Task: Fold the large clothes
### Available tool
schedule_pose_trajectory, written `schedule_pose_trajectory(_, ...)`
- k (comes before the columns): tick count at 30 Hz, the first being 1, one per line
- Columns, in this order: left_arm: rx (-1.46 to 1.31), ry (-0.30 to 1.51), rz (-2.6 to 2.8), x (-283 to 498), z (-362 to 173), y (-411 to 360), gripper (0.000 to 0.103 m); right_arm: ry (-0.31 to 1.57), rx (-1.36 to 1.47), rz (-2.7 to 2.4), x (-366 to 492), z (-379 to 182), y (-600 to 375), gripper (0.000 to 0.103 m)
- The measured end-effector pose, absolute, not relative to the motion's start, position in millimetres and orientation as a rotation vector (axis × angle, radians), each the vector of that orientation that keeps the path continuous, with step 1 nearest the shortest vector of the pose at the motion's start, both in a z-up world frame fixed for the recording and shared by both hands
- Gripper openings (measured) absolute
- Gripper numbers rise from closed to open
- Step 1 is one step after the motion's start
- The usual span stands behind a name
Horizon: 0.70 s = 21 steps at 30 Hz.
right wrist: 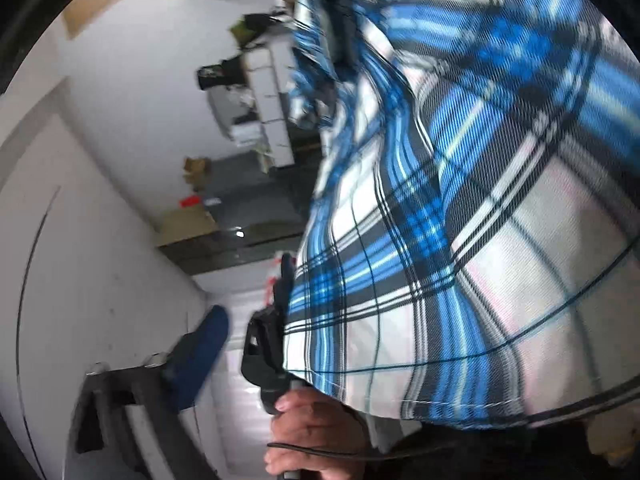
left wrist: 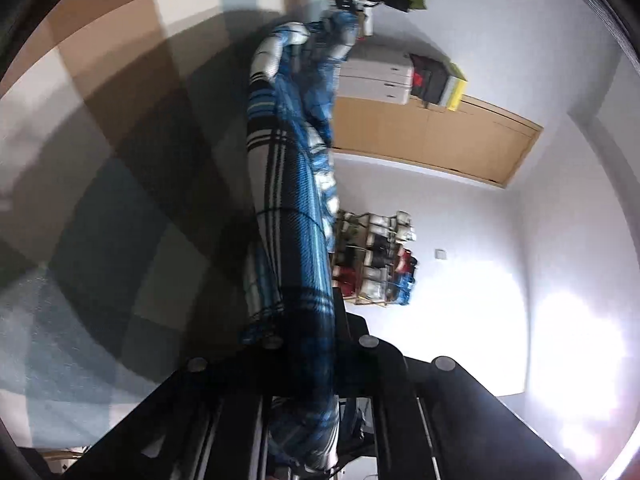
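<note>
Shirt (left wrist: 288,208), a blue, white and black plaid one, is hanging in the air as a bunched rope of cloth over a checked surface (left wrist: 100,208), not lying flat on anything. The left fingers (left wrist: 356,332) are clamping tight on one end of it, and the bundle is running away from them toward the far side of the room. In the right wrist view the same shirt (right wrist: 460,220) is spreading wide and close to the lens, with its stitched hem low in the picture. The left hand (right wrist: 312,432) is gripping its tool just beside that hem. The right fingers (right wrist: 200,356) are standing wide apart with nothing between them; only one blue pad is showing, clear of the cloth, and the other is hidden.

The step in hand is looking like a regrasp by the right side. To do it well, the left side is best keeping its pinch firm while the right fingers are reaching for the hem or a corner, taking a single layer, not the bunch. Then both are pulling apart so the cloth is opening flat before being lowered
</note>
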<state>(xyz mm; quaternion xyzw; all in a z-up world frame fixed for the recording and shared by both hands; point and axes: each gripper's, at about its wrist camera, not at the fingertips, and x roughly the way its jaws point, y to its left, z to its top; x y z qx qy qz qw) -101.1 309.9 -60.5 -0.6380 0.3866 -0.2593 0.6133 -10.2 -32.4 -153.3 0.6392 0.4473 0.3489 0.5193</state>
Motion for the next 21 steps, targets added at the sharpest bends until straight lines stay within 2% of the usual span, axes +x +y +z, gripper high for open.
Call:
schedule_pose_trajectory(8,-1.420,0.879,-0.617,-79.2,-36.5,297.1,0.002,0.992,1.468,0.624,-11.4,-144.2,-74.4,0.103)
schedule_pose_trajectory(12,-1.429,0.850,-0.652,-71.7,-35.4,302.0,0.002,1.043,1.437,0.505,-22.0,-143.2,-102.9,0.103)
schedule_pose_trajectory(21,-1.467,0.799,-0.700,-71.6,-43.9,332.7,0.002,0.969,1.344,0.276,-32.5,-137.0,-190.1,0.103)
